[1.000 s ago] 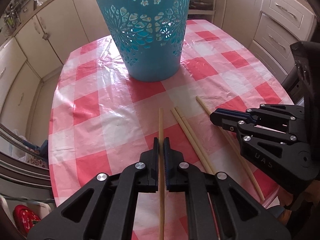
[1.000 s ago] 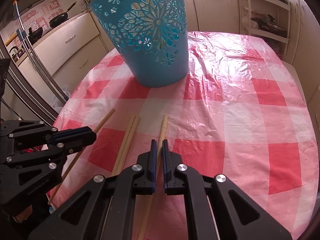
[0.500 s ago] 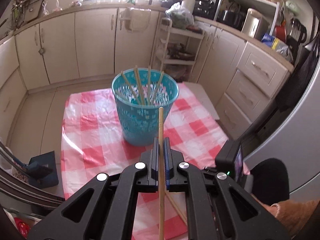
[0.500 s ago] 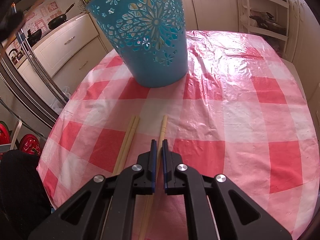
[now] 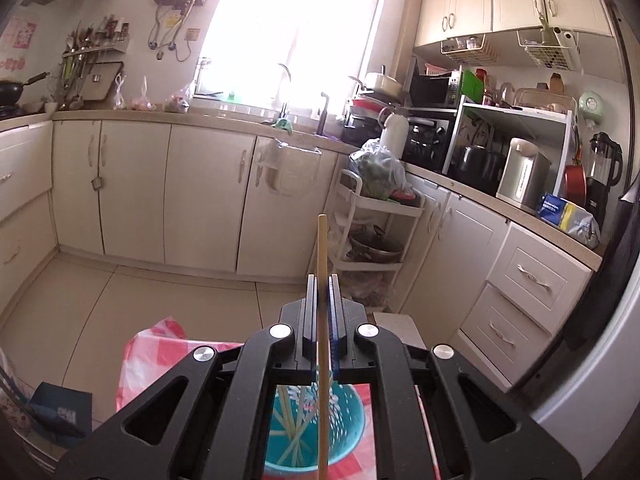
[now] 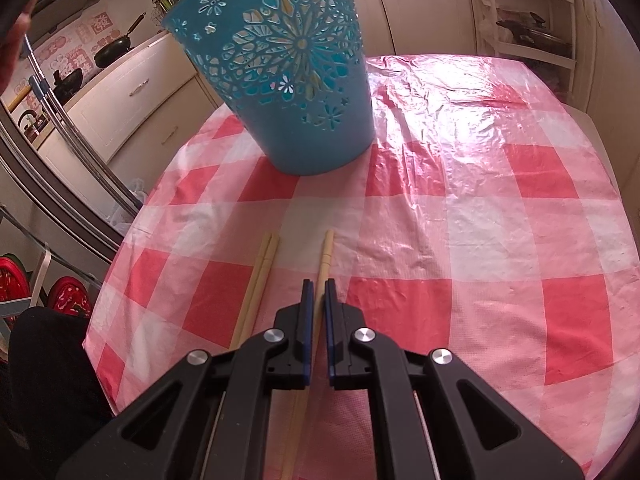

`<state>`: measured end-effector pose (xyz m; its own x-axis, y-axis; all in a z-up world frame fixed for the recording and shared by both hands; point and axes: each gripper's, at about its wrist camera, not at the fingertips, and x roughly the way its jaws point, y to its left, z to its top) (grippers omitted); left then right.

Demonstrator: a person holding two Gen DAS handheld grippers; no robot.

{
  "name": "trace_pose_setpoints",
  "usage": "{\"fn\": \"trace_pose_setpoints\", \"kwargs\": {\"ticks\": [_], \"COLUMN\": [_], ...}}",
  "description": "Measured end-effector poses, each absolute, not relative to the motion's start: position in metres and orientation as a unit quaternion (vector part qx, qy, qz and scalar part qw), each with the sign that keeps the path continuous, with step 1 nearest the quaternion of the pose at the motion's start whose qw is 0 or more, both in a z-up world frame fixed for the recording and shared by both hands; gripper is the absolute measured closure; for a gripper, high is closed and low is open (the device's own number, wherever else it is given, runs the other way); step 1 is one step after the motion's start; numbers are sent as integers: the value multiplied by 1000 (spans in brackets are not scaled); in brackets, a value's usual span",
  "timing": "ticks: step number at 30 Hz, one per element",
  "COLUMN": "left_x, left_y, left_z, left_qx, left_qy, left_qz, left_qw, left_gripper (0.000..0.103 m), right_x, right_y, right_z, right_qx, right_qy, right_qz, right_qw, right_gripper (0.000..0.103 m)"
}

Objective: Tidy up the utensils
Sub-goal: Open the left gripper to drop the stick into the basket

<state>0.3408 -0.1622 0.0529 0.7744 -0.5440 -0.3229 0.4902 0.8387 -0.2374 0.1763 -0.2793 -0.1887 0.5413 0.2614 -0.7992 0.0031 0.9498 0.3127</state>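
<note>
Clamping one chopstick point(image 5: 322, 248) each, left tool point(image 5: 322, 280) above the blue basket point(image 5: 352, 420), right tool point(image 6: 317, 284) low over the counter point(image 6: 460, 220); no readable writing.

Both tools closed — left tool point(image 5: 321, 280) level, right tool point(image 6: 316, 286) downward.

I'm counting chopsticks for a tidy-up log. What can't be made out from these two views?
- Left wrist view: how many chopsticks stand in the teal basket; the left tool blocks most of it.
- Left wrist view: the held chopstick runs off the bottom edge.
- Right wrist view: the basket's rim and inside are cut off by the top edge.
- Right wrist view: whether the right tool pinches the single chopstick or only hovers over it.
</note>
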Motion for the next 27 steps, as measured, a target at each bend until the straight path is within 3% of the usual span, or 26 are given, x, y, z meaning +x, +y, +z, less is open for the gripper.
{"fn": "trace_pose_setpoints", "kwargs": {"ticks": [8,16,19,21,27], "left_x": [391,384,371,355,297], "left_y": [-184,-189,-172,-154,-82], "left_z": [0,-41,-47,-46,-51], "left_qx": [-80,-20,-19,-18,-11], "left_qy": [203,254,277,276,280], "left_qz": [-229,-218,-206,-193,-155], "left_qw": [949,942,938,941,947], "left_gripper": [98,97,81,55,29], "right_x": [177,178,178,177,172], "right_y": [-282,-281,-282,-284,-276], "right_z": [-189,-189,-190,-190,-187], "right_qx": [150,147,148,156,123], "right_qy": [475,475,475,477,477], "right_qz": [81,83,85,86,75], "right_qw": [864,864,863,860,867], "right_gripper": [97,97,97,97,97]}}
